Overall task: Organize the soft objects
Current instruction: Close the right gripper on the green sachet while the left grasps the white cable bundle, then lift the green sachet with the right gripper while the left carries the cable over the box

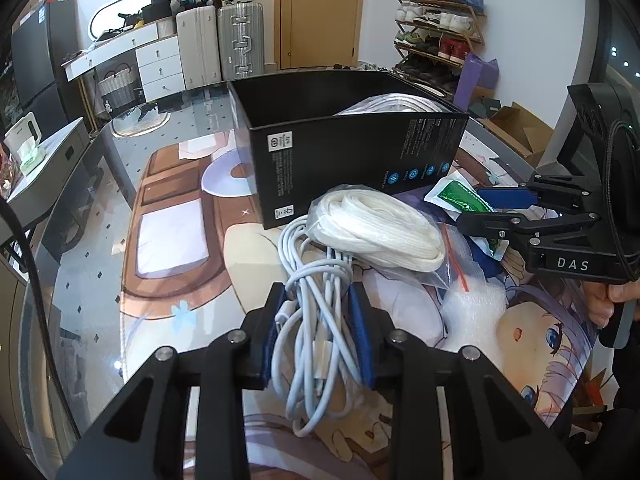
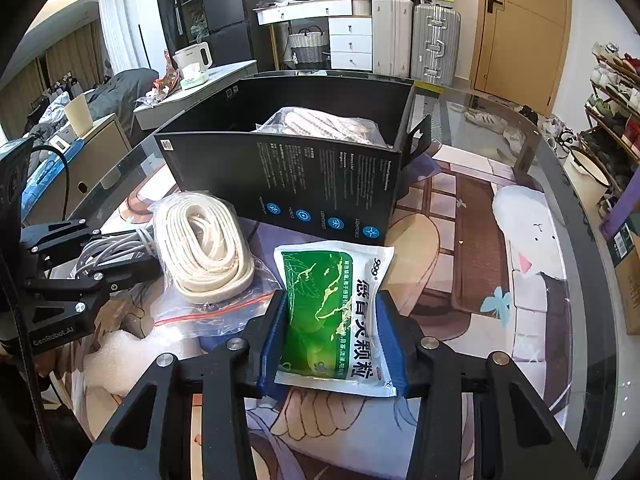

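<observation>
Left gripper: your left gripper (image 1: 320,328) had its blue pads pinched on a bundle of white cables (image 1: 316,320), lower centre of the left wrist view.
Right gripper: your right gripper (image 2: 334,336) clamped a green and white sachet (image 2: 332,312), low in the right wrist view.
Rope: a coil of cream rope in a clear zip bag (image 2: 204,248) lay just left of the sachet, touching the cables.
Box: an open black box (image 2: 296,172) stood behind them, mid-frame, with another bagged item inside.
Surface: you worked on a glass table (image 1: 80,240) laid over a cartoon-print mat (image 1: 172,220).
Room: suitcases (image 1: 240,40) and a wooden door (image 1: 320,12) sat at top centre, a shoe rack (image 1: 436,36) upper right.
</observation>
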Action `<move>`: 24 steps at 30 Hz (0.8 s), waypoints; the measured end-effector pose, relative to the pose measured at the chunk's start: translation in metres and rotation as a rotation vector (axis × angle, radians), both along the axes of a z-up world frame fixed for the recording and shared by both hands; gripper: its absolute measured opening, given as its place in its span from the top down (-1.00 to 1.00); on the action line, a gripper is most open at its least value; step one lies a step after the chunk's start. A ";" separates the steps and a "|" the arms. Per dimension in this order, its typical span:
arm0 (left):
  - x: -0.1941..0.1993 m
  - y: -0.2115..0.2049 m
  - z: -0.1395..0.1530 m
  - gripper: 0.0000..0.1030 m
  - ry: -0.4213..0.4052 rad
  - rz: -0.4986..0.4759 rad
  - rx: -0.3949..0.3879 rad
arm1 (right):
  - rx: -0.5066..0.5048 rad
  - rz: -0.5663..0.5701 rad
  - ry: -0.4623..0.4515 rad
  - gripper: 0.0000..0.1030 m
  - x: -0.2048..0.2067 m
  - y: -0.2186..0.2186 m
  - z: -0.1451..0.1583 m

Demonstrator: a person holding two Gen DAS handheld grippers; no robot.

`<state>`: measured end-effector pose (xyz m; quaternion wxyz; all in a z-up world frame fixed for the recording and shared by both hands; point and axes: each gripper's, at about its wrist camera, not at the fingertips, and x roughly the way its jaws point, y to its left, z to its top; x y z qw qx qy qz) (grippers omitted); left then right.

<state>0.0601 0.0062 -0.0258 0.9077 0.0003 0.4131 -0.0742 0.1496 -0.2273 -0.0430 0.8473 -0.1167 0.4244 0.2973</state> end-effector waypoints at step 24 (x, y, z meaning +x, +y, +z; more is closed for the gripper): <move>-0.024 0.020 0.052 0.43 -0.163 0.063 -0.069 | 0.083 0.004 -0.090 0.23 -0.019 -0.011 0.045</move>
